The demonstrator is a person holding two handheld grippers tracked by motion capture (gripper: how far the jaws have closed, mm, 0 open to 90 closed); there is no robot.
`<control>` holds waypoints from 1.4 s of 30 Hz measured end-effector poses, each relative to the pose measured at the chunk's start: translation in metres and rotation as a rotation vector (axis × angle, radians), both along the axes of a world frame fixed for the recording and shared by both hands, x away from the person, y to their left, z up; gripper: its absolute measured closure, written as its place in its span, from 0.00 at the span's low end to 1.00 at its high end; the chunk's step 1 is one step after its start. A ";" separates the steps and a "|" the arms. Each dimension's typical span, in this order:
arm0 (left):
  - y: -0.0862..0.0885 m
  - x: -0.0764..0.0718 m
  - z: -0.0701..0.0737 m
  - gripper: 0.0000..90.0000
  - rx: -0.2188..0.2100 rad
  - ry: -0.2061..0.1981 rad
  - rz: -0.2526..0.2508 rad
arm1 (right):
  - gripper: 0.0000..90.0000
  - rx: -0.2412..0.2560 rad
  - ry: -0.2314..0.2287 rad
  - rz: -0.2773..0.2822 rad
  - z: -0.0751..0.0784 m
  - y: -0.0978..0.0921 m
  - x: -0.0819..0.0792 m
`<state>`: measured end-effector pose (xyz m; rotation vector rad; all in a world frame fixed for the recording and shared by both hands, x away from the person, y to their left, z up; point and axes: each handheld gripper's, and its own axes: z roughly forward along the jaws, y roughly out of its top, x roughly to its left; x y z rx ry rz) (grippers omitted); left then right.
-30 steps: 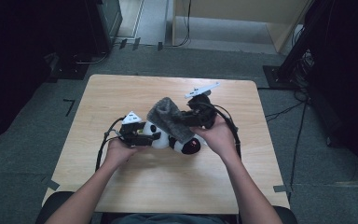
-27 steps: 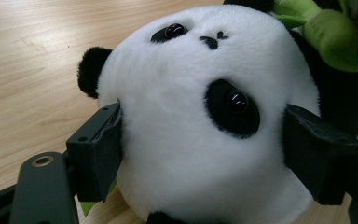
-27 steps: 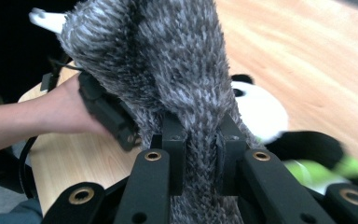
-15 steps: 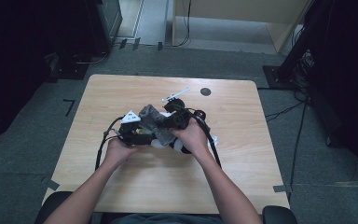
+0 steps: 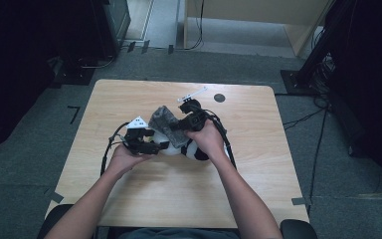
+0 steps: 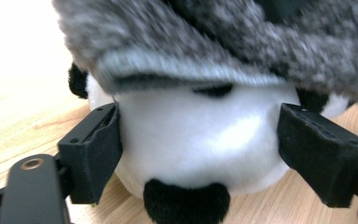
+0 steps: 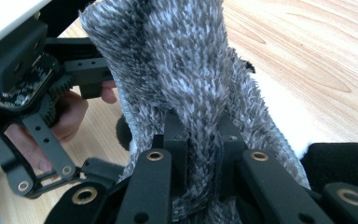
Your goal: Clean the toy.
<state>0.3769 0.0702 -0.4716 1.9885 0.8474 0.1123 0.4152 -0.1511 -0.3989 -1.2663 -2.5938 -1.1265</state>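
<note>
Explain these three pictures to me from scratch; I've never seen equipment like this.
No robot here: a person sits at a wooden table and holds a hand-operated clamping tool in each hand. The high view looks down from above; the other two come from cameras riding on each tool, looking along its black jaws. On the table lies a black-and-white plush panda. The left tool has its jaws on either side of the panda's white body, steadying it. The right tool is shut on a fuzzy grey knit hat, which sits over the top of the panda.
</note>
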 end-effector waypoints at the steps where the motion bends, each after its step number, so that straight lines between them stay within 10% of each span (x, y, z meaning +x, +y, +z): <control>1: 0.000 0.001 -0.002 0.16 -0.005 0.000 -0.004 | 0.89 -0.004 0.001 0.001 0.000 0.000 0.002; 9: -0.001 0.007 -0.017 0.13 -0.017 -0.019 0.002 | 0.89 -0.027 0.028 -0.014 0.003 0.003 0.014; 18: -0.007 -0.001 -0.014 0.43 0.034 -0.064 0.043 | 0.89 -0.013 0.041 -0.039 0.011 0.008 0.008; 23: -0.008 -0.004 -0.013 0.46 0.025 -0.072 0.061 | 0.89 0.065 0.078 -0.021 0.014 0.017 -0.002; 27: -0.009 -0.004 -0.012 0.46 0.024 -0.067 0.065 | 0.88 0.005 0.085 -0.002 0.003 0.027 -0.007; 42: -0.009 -0.005 -0.011 0.50 0.045 -0.059 0.062 | 0.88 -0.051 -0.007 -0.029 0.005 -0.021 -0.023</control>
